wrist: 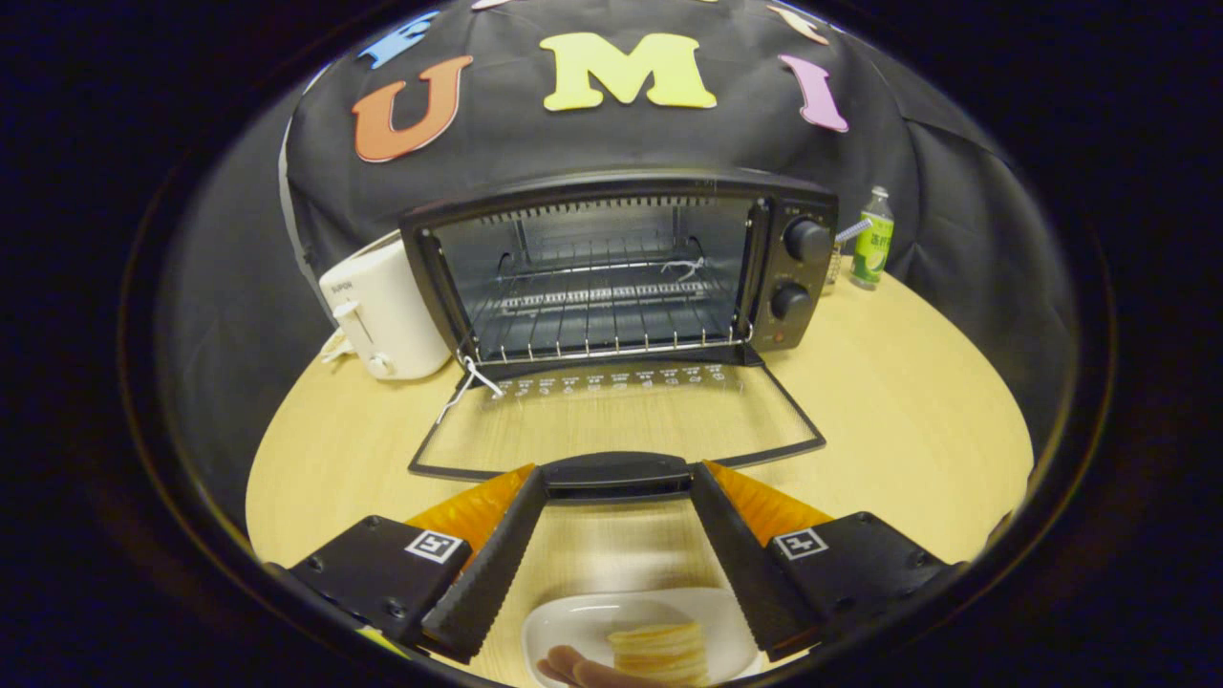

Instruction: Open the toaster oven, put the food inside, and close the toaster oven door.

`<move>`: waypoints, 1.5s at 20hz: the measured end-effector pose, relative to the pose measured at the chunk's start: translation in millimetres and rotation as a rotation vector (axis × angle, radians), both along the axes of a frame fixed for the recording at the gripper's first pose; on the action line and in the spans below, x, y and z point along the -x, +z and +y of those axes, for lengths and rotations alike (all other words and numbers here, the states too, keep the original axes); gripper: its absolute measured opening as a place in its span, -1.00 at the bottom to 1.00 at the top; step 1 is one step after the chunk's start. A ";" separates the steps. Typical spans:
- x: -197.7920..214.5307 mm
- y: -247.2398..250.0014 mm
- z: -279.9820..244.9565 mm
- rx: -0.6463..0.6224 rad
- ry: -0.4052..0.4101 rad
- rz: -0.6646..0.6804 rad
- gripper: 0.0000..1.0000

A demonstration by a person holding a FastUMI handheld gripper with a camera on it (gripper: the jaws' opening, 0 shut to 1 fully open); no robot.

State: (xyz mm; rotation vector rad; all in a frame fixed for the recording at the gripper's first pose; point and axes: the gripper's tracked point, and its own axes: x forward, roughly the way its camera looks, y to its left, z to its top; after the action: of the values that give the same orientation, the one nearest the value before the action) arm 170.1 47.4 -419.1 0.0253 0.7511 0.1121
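Observation:
A black toaster oven (807, 272) stands at the back of the wooden table, its glass door (616, 420) folded all the way down toward me. A bare wire rack (602, 315) shows inside. My gripper (616, 475) is open, its fingertips on either side of the door handle (616, 475) with small gaps. Under and between the fingers, close to me, sits a white plate (583, 621) with a stack of pale yellow food slices (661, 652); a brownish piece lies at the plate's near rim.
A white pop-up toaster (382, 311) stands left of the oven. A green bottle (871, 239) stands behind the oven's right side. A white string (468, 382) hangs at the door's left hinge. Bare table (908, 401) lies right of the door.

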 end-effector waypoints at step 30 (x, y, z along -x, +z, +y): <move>140.6 -41.7 -48.7 -0.086 0.040 -0.041 0.97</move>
State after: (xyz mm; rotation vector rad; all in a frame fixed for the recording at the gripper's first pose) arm 29.6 -1.2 -460.8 0.0897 0.7054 0.1828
